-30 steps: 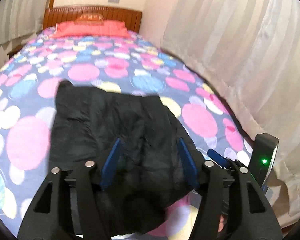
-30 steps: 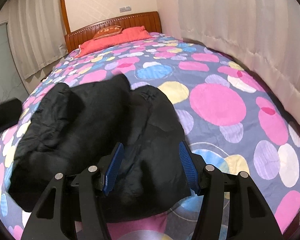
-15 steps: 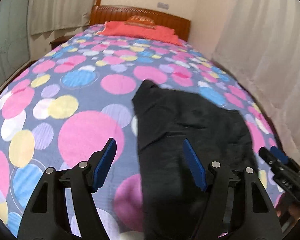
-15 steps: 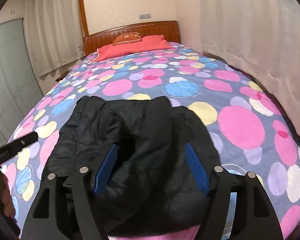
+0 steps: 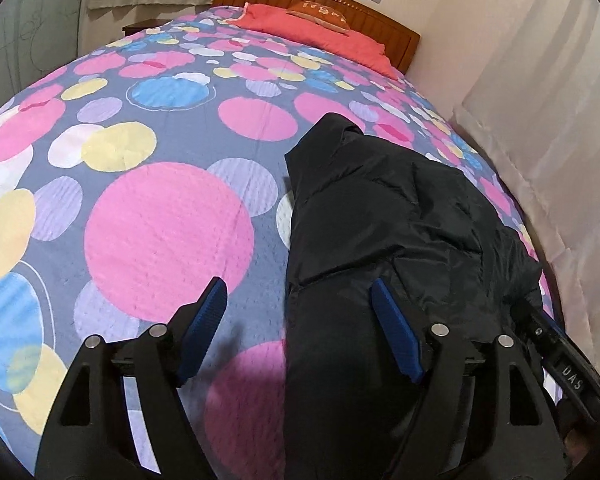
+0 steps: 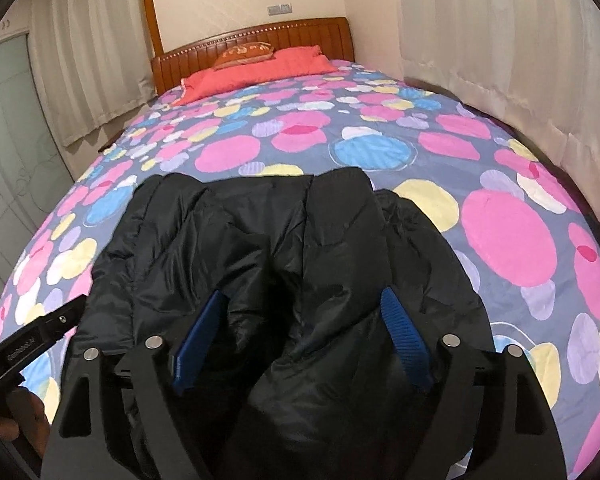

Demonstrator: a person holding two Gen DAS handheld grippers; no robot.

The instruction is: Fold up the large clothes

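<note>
Left wrist: view has swung left since a second ago; black jacket (image 5: 400, 240) now lies right of left gripper (image 5: 300, 320), jaws opening, nothing gripped. Other tool reads "DAS".

Right wrist: right gripper (image 6: 304, 332) opening above jacket on the bedspread (image 6: 500, 236), long axis toward headboard (image 6: 252, 44); nearer.
</note>
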